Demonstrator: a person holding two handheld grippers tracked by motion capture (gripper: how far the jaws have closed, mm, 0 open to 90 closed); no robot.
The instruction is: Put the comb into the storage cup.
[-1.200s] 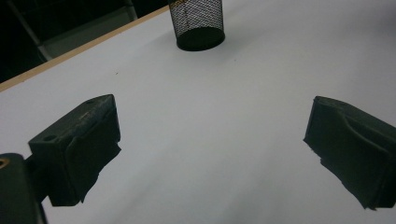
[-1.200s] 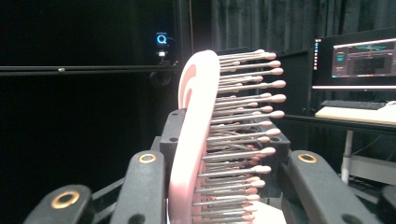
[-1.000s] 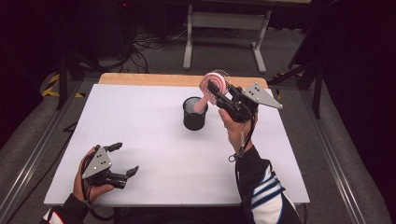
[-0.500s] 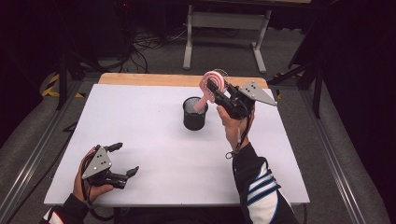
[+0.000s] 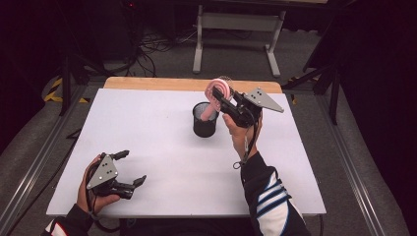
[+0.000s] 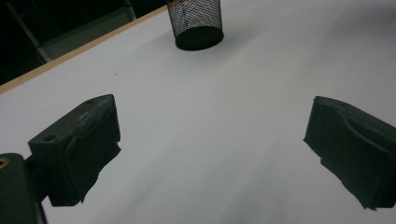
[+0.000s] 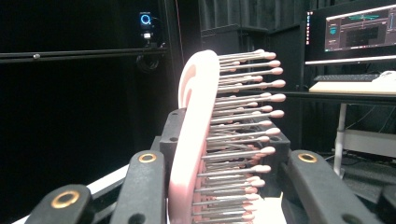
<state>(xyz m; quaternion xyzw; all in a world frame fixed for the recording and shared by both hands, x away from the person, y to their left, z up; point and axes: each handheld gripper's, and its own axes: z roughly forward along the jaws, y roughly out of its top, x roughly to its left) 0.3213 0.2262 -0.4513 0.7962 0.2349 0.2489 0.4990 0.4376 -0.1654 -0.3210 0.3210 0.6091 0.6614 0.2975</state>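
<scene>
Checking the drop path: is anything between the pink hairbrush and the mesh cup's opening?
Nothing visible. The right gripper holds the pink hairbrush with its handle reaching down at the black mesh cup; the cup's mouth looks unobstructed.

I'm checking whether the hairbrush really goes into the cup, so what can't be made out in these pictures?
- Pink hairbrush handle end: high view, too small to tell whether it is inside the black mesh cup.
- Same handle: right gripper view, cut off by the bottom edge between the right gripper jaws.
- Cup rim: left gripper view, cut off by the top edge.
- Cup contents: hidden by its dark mesh.
</scene>
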